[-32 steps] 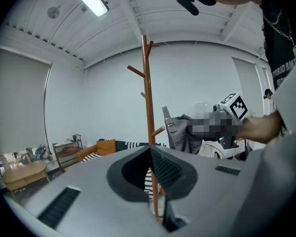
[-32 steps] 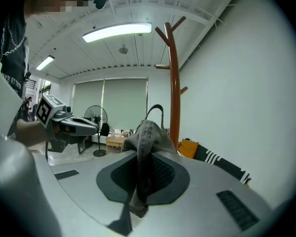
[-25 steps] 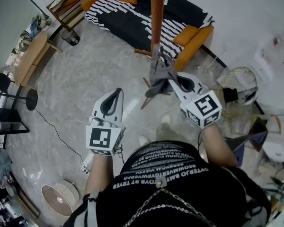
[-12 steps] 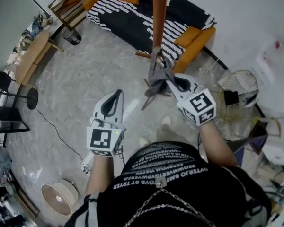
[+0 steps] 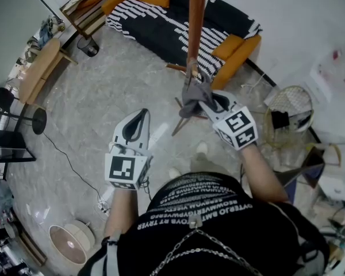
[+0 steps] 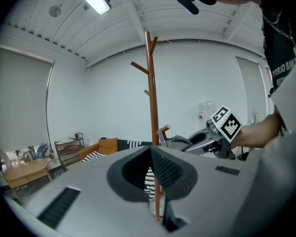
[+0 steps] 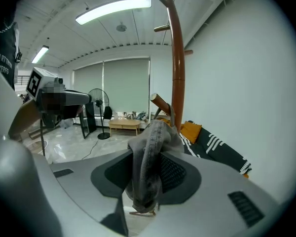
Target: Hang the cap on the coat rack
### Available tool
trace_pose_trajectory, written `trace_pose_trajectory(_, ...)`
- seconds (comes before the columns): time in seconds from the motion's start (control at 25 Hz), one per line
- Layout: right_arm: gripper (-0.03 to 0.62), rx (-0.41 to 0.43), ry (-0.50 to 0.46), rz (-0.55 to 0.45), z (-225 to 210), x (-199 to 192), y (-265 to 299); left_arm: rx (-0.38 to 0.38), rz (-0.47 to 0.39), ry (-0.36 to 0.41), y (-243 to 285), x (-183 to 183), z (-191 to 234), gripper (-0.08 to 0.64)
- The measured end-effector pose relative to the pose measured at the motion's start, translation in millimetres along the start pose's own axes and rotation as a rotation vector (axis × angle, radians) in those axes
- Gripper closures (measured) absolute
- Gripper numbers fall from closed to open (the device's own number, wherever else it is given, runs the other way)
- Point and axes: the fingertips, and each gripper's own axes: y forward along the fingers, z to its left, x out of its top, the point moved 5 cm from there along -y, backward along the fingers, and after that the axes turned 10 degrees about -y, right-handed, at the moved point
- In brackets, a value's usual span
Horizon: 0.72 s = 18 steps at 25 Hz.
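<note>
The coat rack's brown pole (image 5: pixel 195 22) rises in front of me, also in the left gripper view (image 6: pixel 151 93) and the right gripper view (image 7: pixel 177 63). The grey denim cap (image 5: pixel 194 94) hangs against the pole at a low angled peg (image 7: pixel 160 102). My right gripper (image 5: pixel 204 99) is at the cap, its jaws opening. The cap's fabric (image 7: pixel 147 162) droops loosely in the gap between them. My left gripper (image 5: pixel 139 115) hovers lower left of the rack, shut and holding nothing. From it I see the cap (image 6: pixel 180 141) on the peg.
A black-and-white striped sofa (image 5: pixel 161 22) with orange cushions stands behind the rack. The rack's legs (image 5: pixel 181 122) spread on the marble floor. A wire basket (image 5: pixel 290 105) sits right, a wooden side table (image 5: pixel 37 68) left, and a floor fan (image 5: pixel 72 240) near my feet.
My right gripper has shifted slightly up and towards the pole with the cap, and its jaws have spread apart. The left gripper has stayed put.
</note>
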Motion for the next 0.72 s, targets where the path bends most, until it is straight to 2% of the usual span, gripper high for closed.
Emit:
trace_pose_trajectory(0.16, 0.439, -0.02, 0.001, -0.013, 4, 1, -8, -0.01, -0.01, 0.007, -8, 2, -4, 0.557)
trace_pose_trajectory(0.56, 0.439, -0.064, 0.021, -0.078, 12, 10, -35, -0.029, -0.029, 0.011, -25, 4, -16, 0.557)
trace_pose_trajectory(0.72, 0.448, -0.081, 0.024, -0.122, 20, 22, -48, -0.034, -0.032, 0.035, -33, 3, -18, 0.557)
